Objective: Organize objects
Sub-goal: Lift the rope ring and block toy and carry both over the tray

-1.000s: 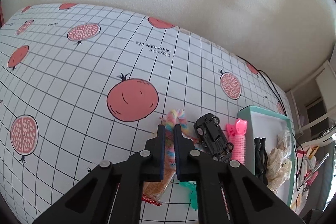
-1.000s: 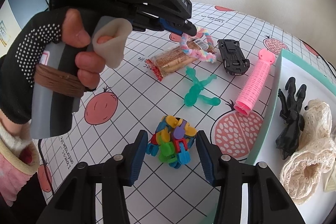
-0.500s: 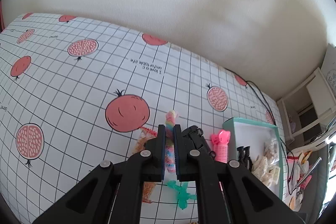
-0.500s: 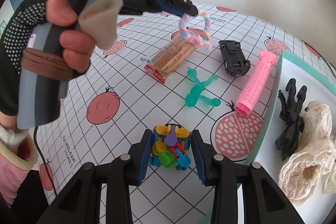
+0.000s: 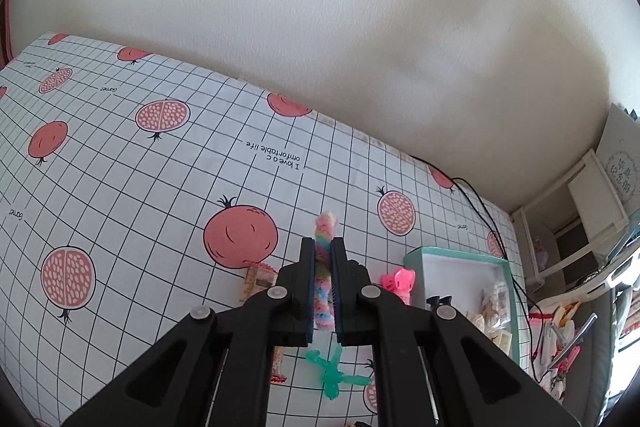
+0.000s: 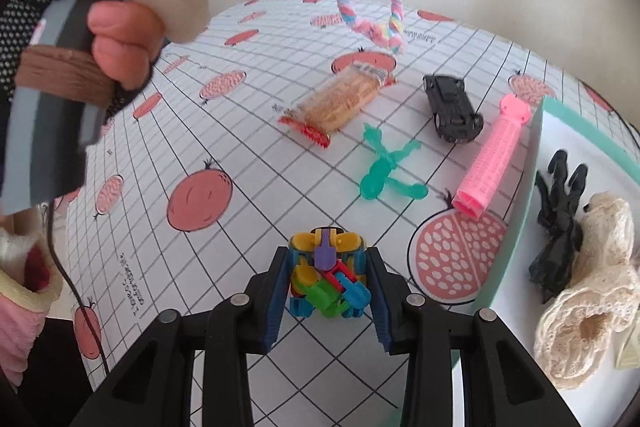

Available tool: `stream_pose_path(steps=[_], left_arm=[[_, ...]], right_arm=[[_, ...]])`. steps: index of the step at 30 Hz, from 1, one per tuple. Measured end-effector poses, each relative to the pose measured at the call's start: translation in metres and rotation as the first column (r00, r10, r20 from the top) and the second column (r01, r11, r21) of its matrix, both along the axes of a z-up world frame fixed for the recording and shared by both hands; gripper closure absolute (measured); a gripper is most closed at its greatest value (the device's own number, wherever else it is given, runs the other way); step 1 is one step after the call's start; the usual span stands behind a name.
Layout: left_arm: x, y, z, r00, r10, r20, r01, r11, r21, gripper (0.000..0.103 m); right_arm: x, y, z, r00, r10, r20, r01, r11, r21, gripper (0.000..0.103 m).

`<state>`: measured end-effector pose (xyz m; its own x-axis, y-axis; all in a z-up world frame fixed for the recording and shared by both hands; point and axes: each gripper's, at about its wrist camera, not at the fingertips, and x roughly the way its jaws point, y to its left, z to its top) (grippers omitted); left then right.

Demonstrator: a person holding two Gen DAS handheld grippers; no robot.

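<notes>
Nearest, we see the right gripper (image 6: 327,281) clamped on a multicoloured block toy (image 6: 326,277), its blue pads (image 6: 279,297) pressing both sides, just above the checked cloth (image 6: 248,211). Beyond it lie a green figure (image 6: 386,167), a pink roller (image 6: 492,163) beside the teal tray (image 6: 520,223), a wrapped biscuit (image 6: 340,103) and a black car (image 6: 452,107). In the tray we note a black clip (image 6: 560,211) and lace (image 6: 592,283). Farthest and highest, the left gripper (image 5: 323,281), held in a gloved hand (image 6: 80,27), is closed on a pastel twisted ring (image 6: 374,17), well clear of the cloth.
</notes>
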<state>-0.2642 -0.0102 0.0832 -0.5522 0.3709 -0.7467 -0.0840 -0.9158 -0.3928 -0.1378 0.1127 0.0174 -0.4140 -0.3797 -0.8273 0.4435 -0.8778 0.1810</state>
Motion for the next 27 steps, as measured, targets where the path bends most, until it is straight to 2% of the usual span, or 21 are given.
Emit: stream_pose_path(steps=[8, 14, 21, 27], left_arm=[[0.008, 0.011, 0.017, 0.999, -0.024, -0.041, 0.025, 0.999, 0.027, 0.096], [0.024, 0.037, 0.038, 0.991, -0.085, -0.104, 0.088, 0.996, 0.022, 0.096], [0.043, 0.066, 0.058, 0.971, -0.187, -0.147, 0.197, 0.979, 0.057, 0.096], [0.067, 0.101, 0.068, 0.942, -0.287, -0.177, 0.298, 0.954, 0.042, 0.096]], right_arm=[[0.006, 0.023, 0.032, 0.996, -0.048, -0.075, 0.045, 0.998, -0.035, 0.064], [0.016, 0.066, 0.057, 0.981, -0.141, -0.133, 0.135, 0.990, -0.051, 0.064], [0.036, 0.136, 0.080, 0.938, -0.291, -0.188, 0.287, 0.957, -0.048, 0.064], [0.056, 0.195, 0.093, 0.887, -0.410, -0.212, 0.408, 0.911, -0.053, 0.064]])
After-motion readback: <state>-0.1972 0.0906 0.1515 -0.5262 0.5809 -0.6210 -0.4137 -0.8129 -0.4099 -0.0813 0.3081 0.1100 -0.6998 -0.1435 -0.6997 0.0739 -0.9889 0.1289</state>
